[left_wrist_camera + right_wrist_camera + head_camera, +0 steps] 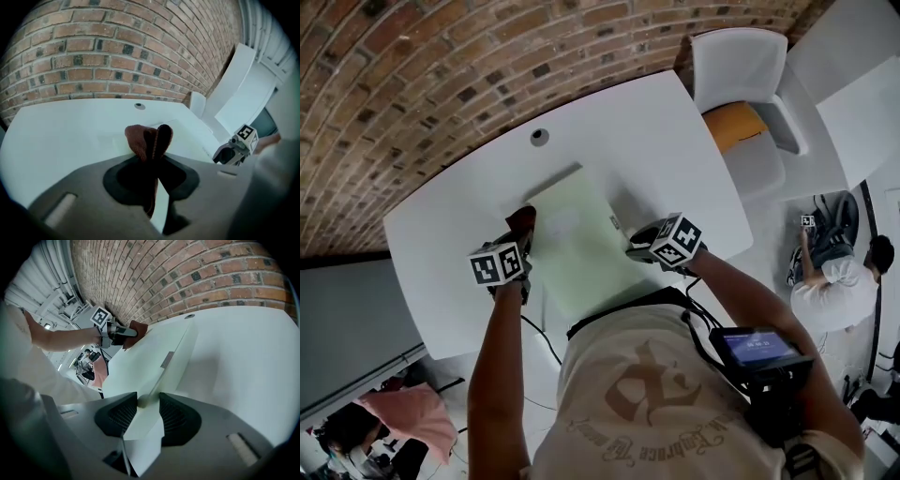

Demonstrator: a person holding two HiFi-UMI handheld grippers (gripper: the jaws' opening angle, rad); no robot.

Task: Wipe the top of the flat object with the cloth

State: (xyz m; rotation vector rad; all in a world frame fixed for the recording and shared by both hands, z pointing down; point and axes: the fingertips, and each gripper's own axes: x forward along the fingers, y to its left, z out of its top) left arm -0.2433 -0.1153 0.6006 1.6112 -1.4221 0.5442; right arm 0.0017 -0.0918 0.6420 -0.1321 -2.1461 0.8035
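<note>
White surface [675, 122] by the brick wall [441, 75]: my left tool [153, 161] clamps the brown cloth [140, 139] at the pale board's [577, 234] left edge, board running away from me, right tool [148, 405] pinching its near right edge.

- Brick wall [441, 66]: red-brown with dark joints, running behind the desk's far edge.
- Desk [675, 131]: white, smooth, with rounded corners. A round cable port [540, 137] sits near the far edge.
- Chair [739, 66]: white shell with an orange seat pad [734, 125], just beside the desk's right end.
- Floor [347, 319]: plain grey.
- Person [836, 286]: white top, low on the floor, well apart at right.
</note>
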